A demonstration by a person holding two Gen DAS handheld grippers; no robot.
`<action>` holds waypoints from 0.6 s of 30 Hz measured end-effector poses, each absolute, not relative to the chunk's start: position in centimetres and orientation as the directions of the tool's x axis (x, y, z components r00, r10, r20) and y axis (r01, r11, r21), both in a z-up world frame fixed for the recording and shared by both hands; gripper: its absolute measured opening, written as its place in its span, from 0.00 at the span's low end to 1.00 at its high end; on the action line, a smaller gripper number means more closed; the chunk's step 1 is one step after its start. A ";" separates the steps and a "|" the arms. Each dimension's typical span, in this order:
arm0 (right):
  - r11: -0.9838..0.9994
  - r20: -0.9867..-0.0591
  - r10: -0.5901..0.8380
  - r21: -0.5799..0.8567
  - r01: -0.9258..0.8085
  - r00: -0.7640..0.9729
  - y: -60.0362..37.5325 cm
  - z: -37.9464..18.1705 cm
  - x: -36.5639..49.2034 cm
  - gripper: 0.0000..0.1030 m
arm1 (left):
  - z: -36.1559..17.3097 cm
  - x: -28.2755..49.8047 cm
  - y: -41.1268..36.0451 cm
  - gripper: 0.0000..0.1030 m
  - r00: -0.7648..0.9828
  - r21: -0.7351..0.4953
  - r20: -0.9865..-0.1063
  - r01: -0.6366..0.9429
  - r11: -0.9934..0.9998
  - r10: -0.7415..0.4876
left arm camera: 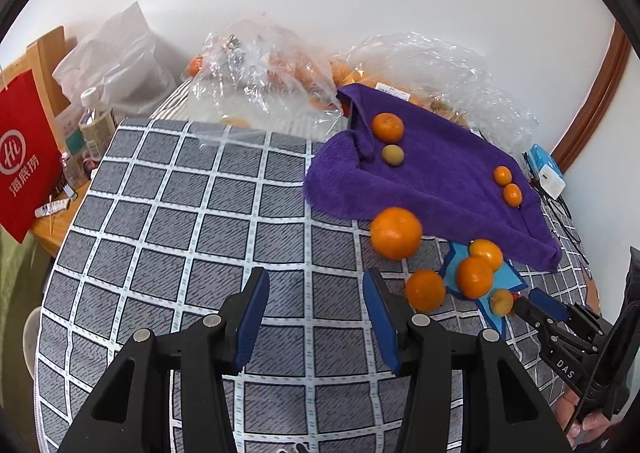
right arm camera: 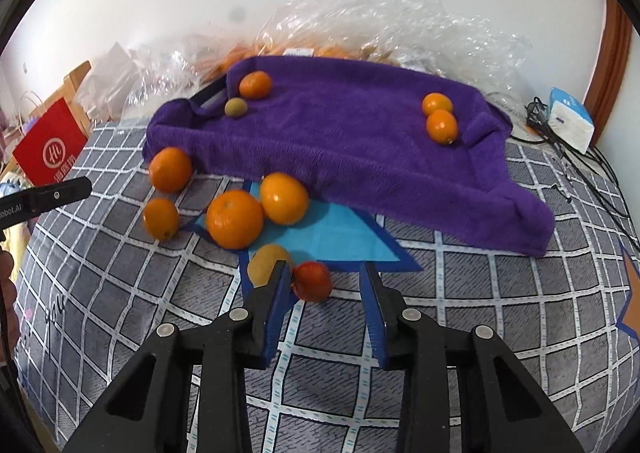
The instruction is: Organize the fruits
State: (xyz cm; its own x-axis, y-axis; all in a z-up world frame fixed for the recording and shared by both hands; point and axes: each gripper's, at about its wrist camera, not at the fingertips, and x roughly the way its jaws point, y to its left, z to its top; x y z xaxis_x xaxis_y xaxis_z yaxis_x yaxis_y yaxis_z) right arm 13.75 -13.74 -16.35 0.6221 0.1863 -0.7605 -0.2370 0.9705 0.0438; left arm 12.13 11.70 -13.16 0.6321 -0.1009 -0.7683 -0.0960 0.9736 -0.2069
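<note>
A purple towel [right arm camera: 360, 141] covers a raised tray on the checked bedcover; it also shows in the left wrist view [left arm camera: 440, 181]. On it lie an orange [right arm camera: 255, 84], a greenish fruit [right arm camera: 235, 107] and two small oranges [right arm camera: 441, 126]. In front of it several oranges [right arm camera: 235, 218] lie loose, with a yellowish fruit [right arm camera: 266, 263] and a red fruit [right arm camera: 313, 281]. My right gripper [right arm camera: 324, 277] is open, with the red fruit between its fingertips near the left finger. My left gripper [left arm camera: 316, 285] is open and empty, left of the loose oranges [left arm camera: 396, 233].
Clear plastic bags of fruit [left arm camera: 260, 65] lie behind the towel. A red paper bag [left arm camera: 24, 157] and bottles [left arm camera: 94, 125] stand on a side table at left. A white box [right arm camera: 570, 121] and black cables [right arm camera: 560, 149] lie at right.
</note>
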 end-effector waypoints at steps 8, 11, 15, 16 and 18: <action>0.970 -0.784 0.171 0.028 -0.241 0.597 -13.1 -17.8 14.6 0.33 | -14.5 12.1 11.8 0.45 0.614 -0.213 -0.781 -0.089 0.973 -0.114; 0.972 -0.778 0.161 0.017 -0.236 0.607 -13.2 -17.9 14.5 0.25 | -15.2 12.1 11.7 0.45 0.603 -0.213 -0.789 -0.089 0.973 -0.118; 0.976 -0.773 0.166 0.038 -0.216 0.613 -14.3 -17.8 14.6 0.24 | -16.3 12.2 11.7 0.45 0.587 -0.212 -0.801 -0.100 0.972 -0.114; 0.978 -0.770 0.164 0.045 -0.205 0.617 -14.8 -17.7 14.6 0.24 | -16.6 12.2 11.8 0.45 0.584 -0.210 -0.804 -0.101 0.972 -0.113; 0.981 -0.765 0.163 0.057 -0.187 0.623 -15.6 -17.6 14.8 0.23 | -16.6 12.0 11.6 0.45 0.592 -0.202 -0.798 -0.094 0.975 -0.108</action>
State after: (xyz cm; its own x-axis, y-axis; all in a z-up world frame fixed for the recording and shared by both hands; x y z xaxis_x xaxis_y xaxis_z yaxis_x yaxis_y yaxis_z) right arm 14.76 -15.59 -17.56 0.6227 0.1634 -0.7652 -0.1871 0.9807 0.0572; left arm 11.99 11.60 -16.57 0.5924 -0.1080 -0.7984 -0.0940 0.9749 -0.2017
